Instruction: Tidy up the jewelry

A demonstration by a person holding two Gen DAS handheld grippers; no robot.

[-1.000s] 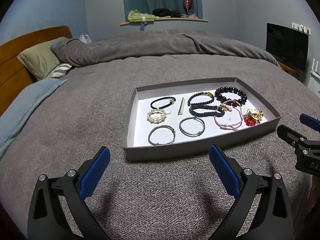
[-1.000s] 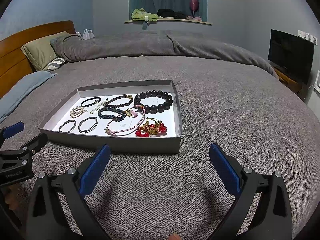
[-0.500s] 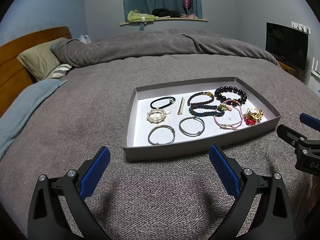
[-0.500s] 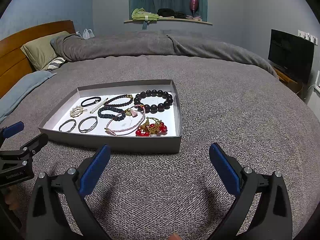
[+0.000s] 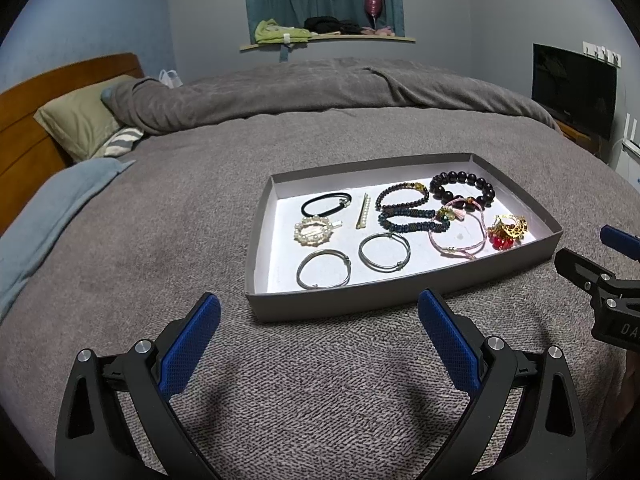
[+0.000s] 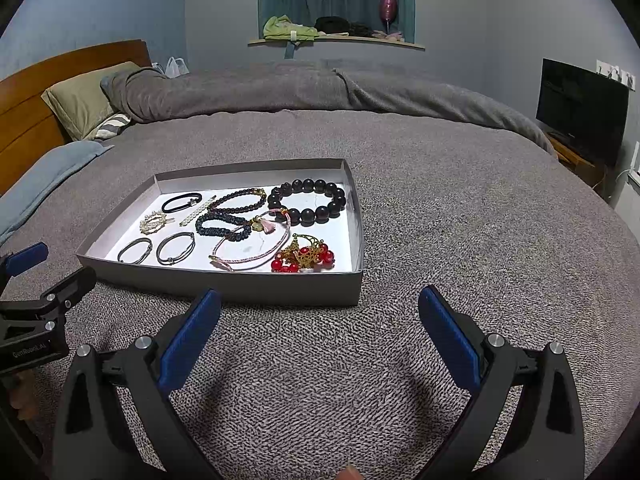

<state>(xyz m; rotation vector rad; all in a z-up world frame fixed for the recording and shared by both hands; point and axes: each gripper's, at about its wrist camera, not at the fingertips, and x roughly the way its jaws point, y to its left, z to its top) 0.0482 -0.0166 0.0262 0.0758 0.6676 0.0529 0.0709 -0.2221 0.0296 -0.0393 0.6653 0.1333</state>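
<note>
With both my left gripper [image 5: 318, 314] and right gripper [image 6: 319, 308] wide open and empty short of the tray [image 6: 224, 285] of jewelry on the bed [image 6: 460, 216], I should approach low and pinch 1 piece only.

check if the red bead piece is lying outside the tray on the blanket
No, the red bead piece lies inside the tray, in its near right corner beside the pink cord bracelet.
</note>
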